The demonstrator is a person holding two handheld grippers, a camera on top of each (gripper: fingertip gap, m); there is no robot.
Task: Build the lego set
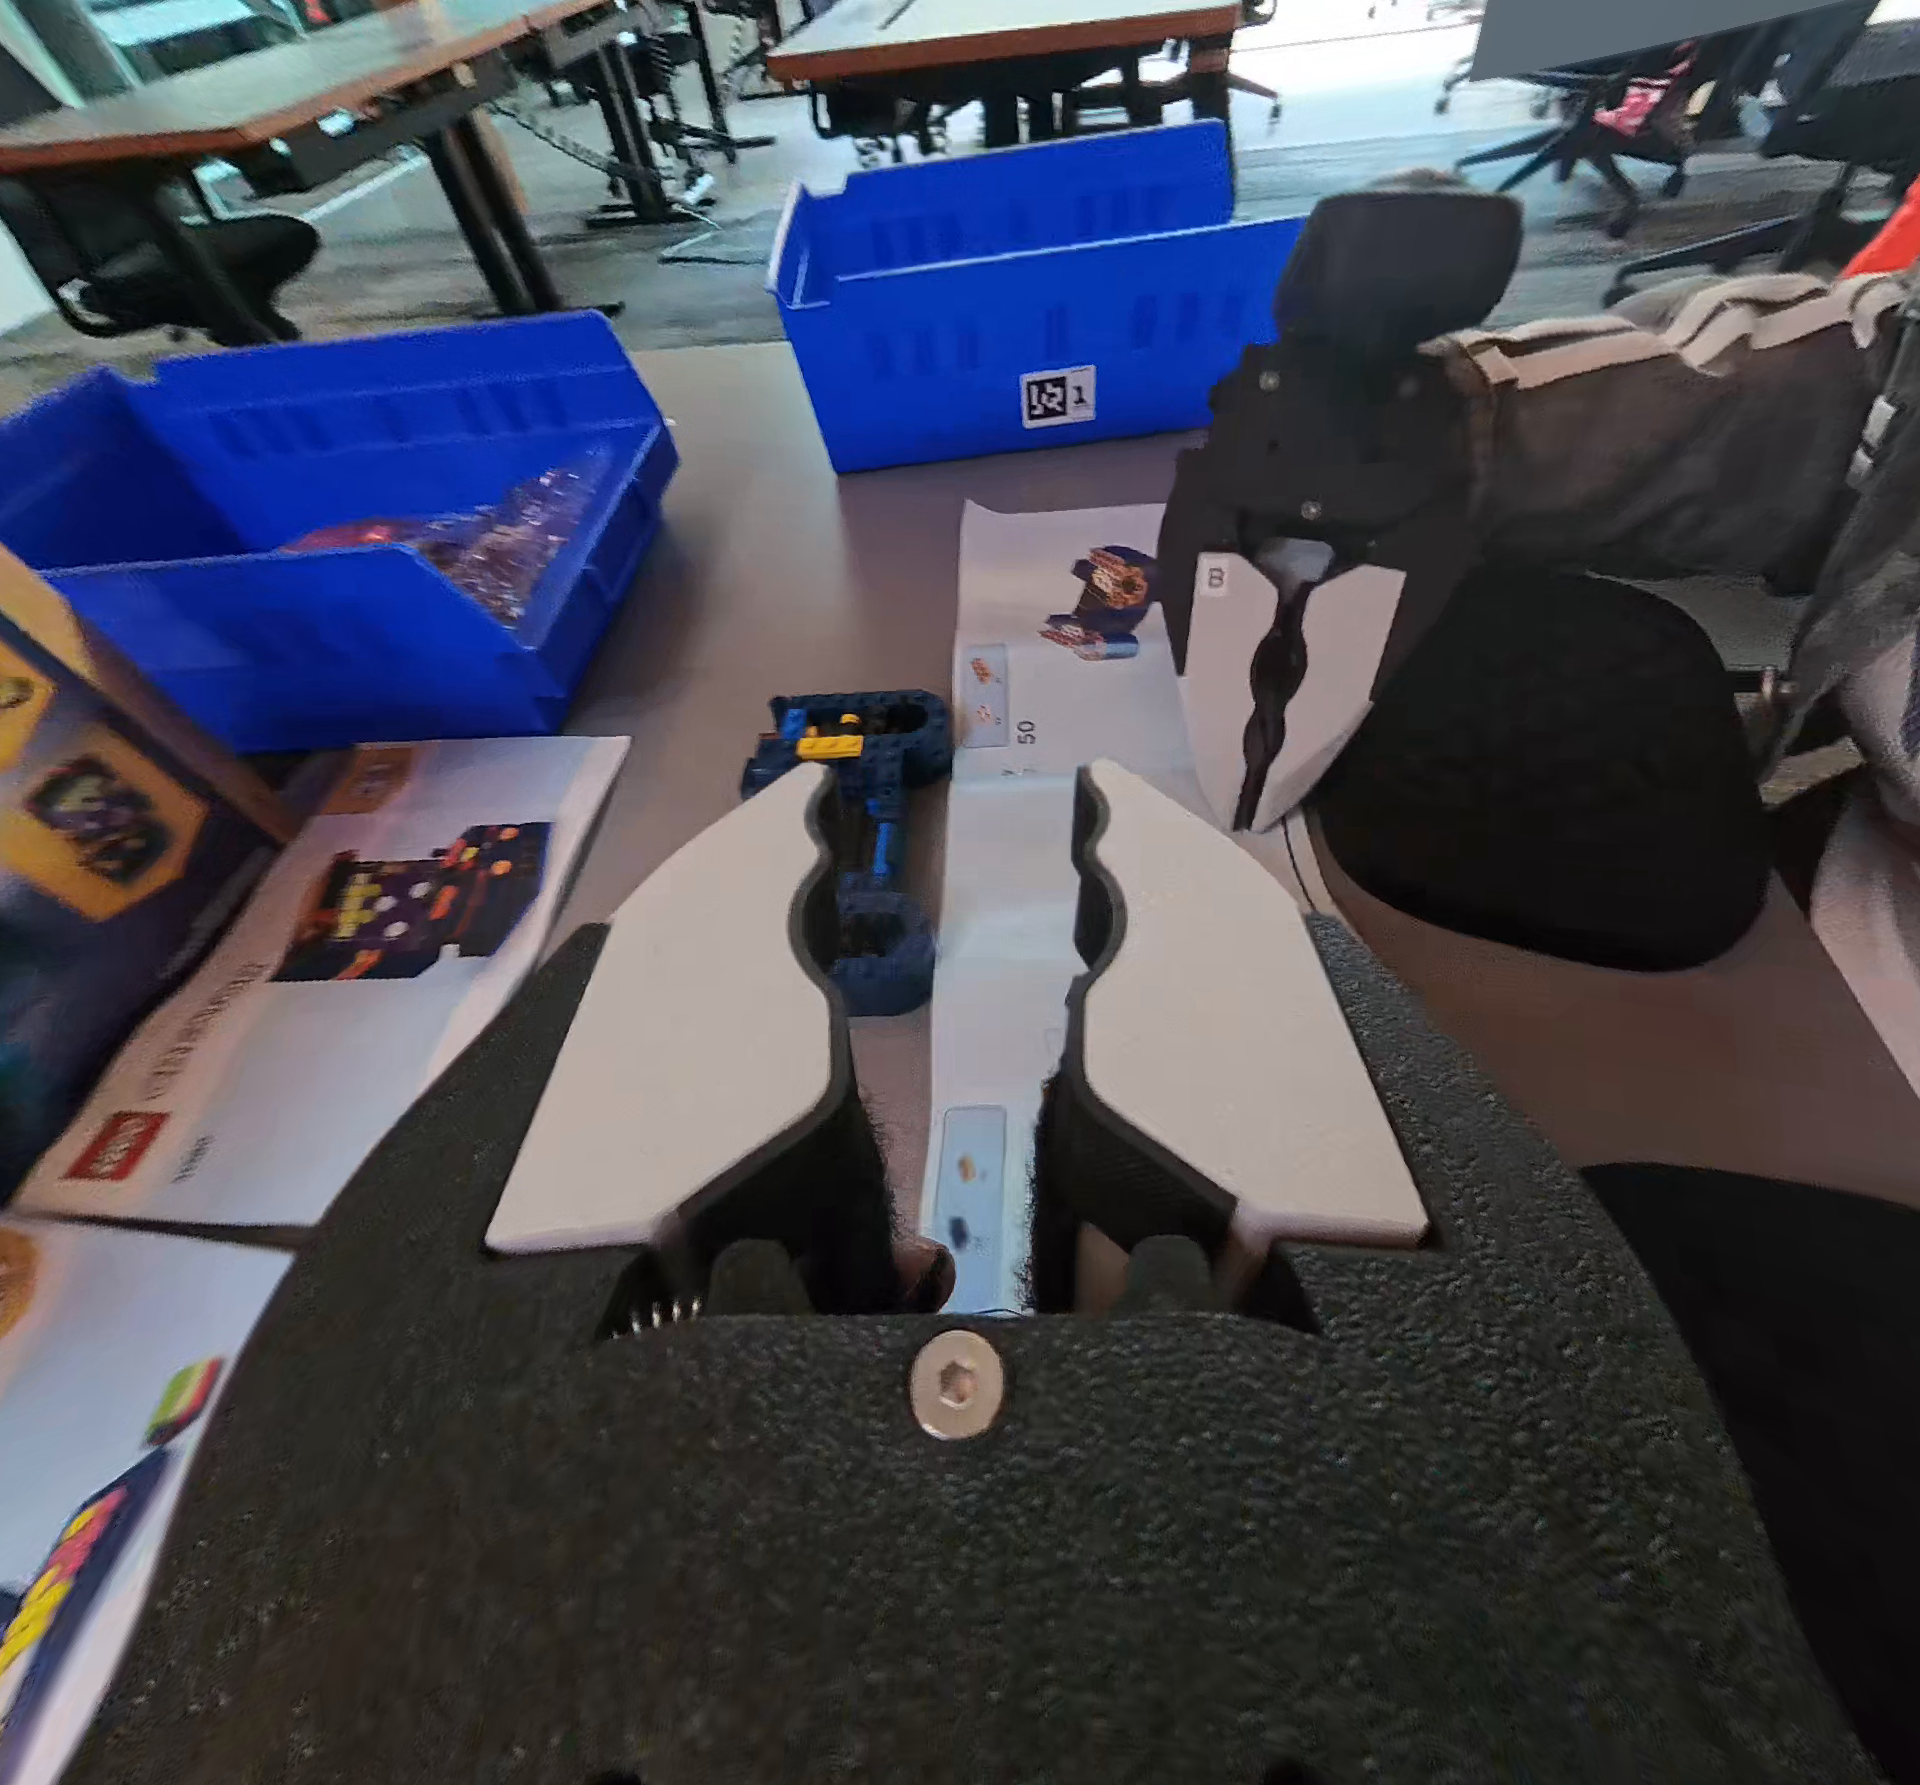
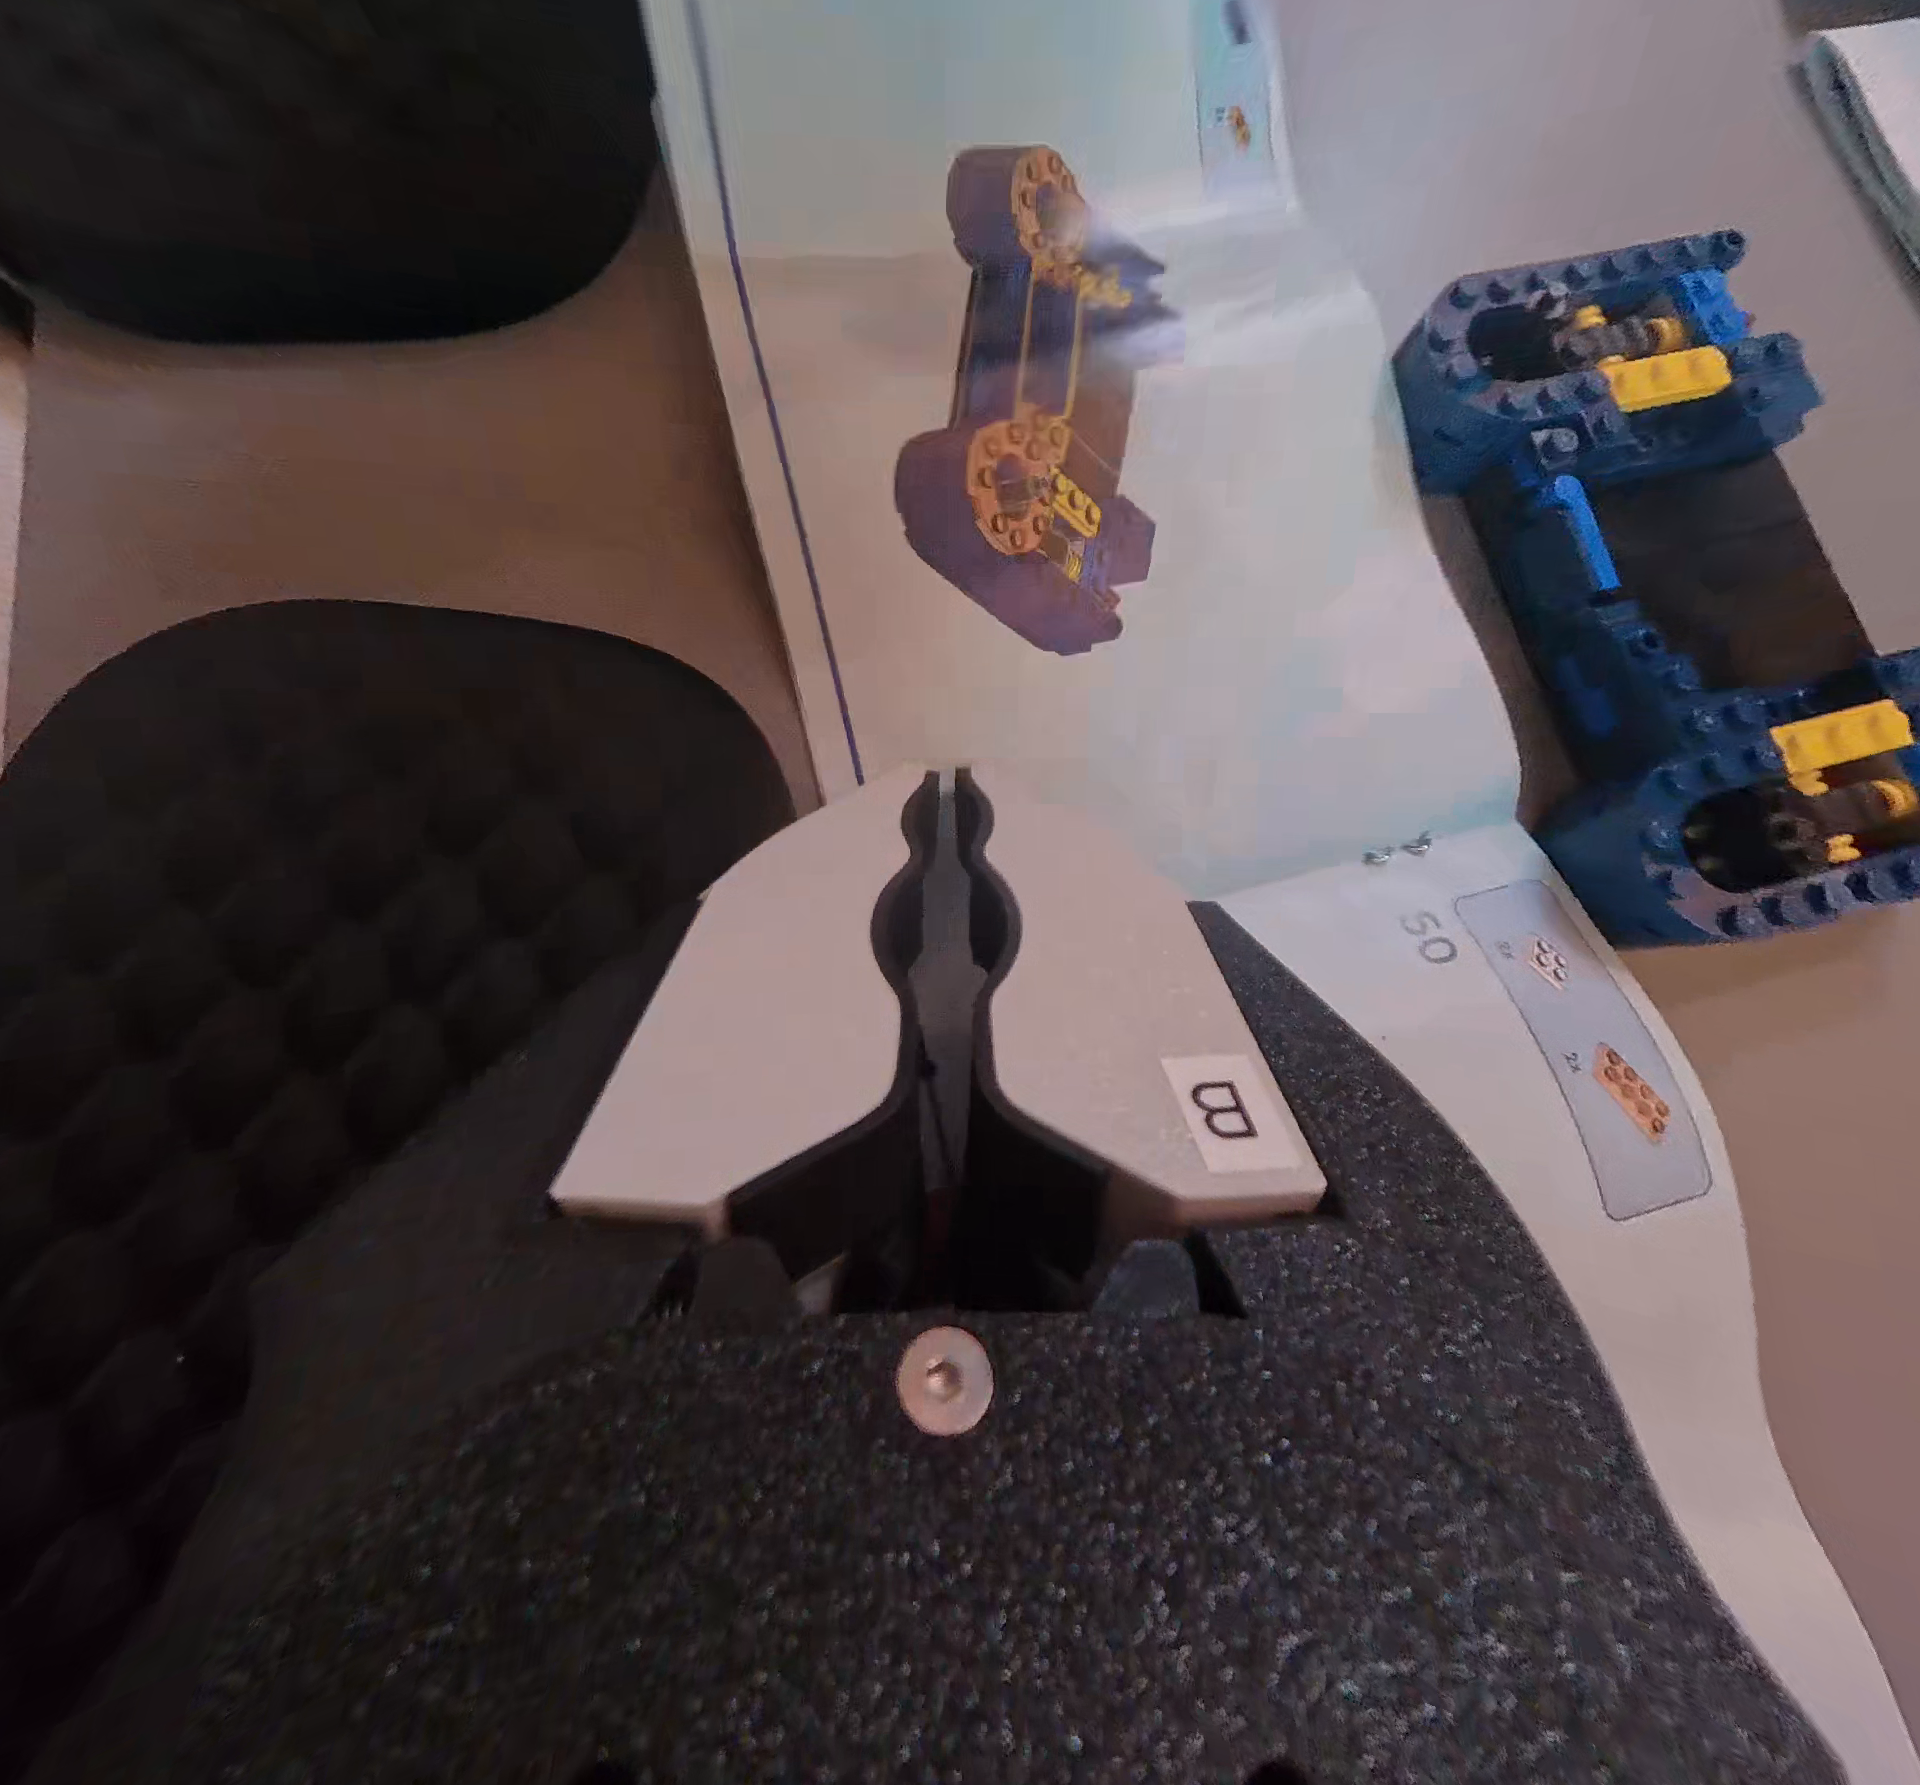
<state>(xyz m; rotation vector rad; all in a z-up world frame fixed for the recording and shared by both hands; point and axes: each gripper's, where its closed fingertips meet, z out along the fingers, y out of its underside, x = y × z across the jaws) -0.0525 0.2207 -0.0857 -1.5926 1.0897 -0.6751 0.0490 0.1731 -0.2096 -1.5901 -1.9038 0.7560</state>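
Your L gripper [image 1: 951, 800]: jaws apart, nothing held, poised over the booklet [image 1: 1039, 592] w/ the brick model [image 1: 862, 769] just beside its L finger. Your R gripper [image 2: 951, 779]: closed, pinching a booklet page edge, lifting it off the spread.

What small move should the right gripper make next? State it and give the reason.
Probably carry the page across, without letting go, until it lies flat. The right gripper is shut on the page's edge, and the sheet stands curled up off the table. The left gripper is open and holds nothing, beside the brick model.
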